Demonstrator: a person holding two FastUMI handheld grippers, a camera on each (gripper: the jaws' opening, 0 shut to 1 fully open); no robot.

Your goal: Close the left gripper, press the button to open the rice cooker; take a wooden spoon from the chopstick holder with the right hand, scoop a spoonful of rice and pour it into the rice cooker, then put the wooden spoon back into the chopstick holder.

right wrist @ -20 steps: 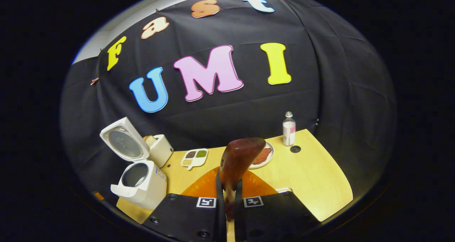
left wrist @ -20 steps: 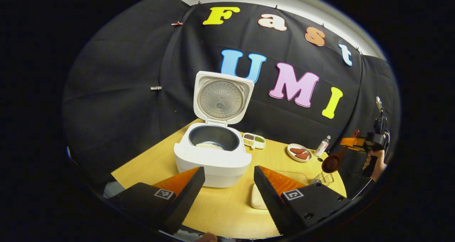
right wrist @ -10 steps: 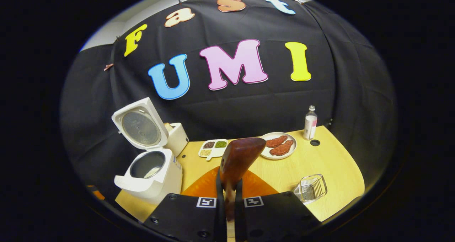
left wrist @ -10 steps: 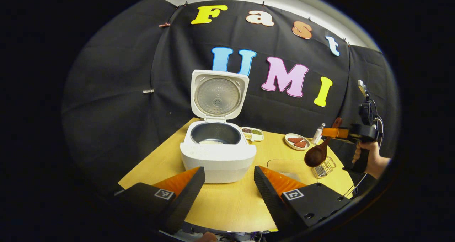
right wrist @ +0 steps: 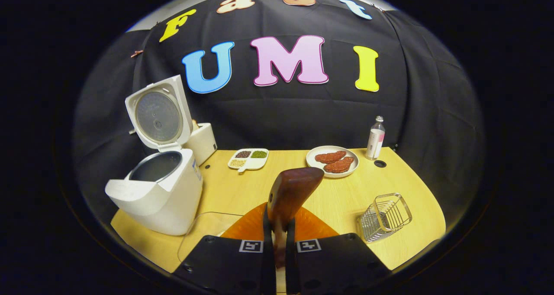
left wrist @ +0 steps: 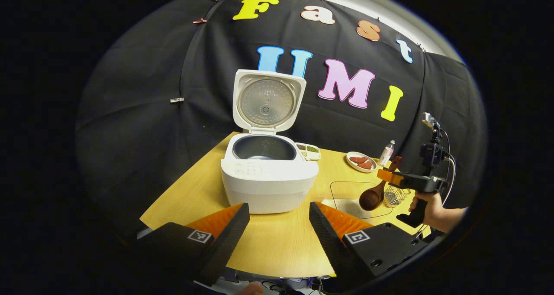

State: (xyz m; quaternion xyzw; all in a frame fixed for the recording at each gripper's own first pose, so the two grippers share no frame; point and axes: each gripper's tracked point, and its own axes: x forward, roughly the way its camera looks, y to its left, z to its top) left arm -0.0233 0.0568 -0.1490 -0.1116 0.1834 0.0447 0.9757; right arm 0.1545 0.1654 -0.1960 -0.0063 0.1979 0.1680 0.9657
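Both right fingers [right wrist: 265, 247] pinching wooden spoon [right wrist: 291, 194]

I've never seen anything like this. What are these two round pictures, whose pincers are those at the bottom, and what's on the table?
No robot: a person holds a two-finger gripper in each hand, each carrying a camera looking along its fingers. In the left gripper view, the left gripper is open and empty; off to the side a hand holds the other gripper. In the right gripper view, the right gripper is shut on a wooden spoon. On the table stand a rice cooker with its lid up, a wire chopstick holder, a plate, a divided dish, a bottle and a clear tray.
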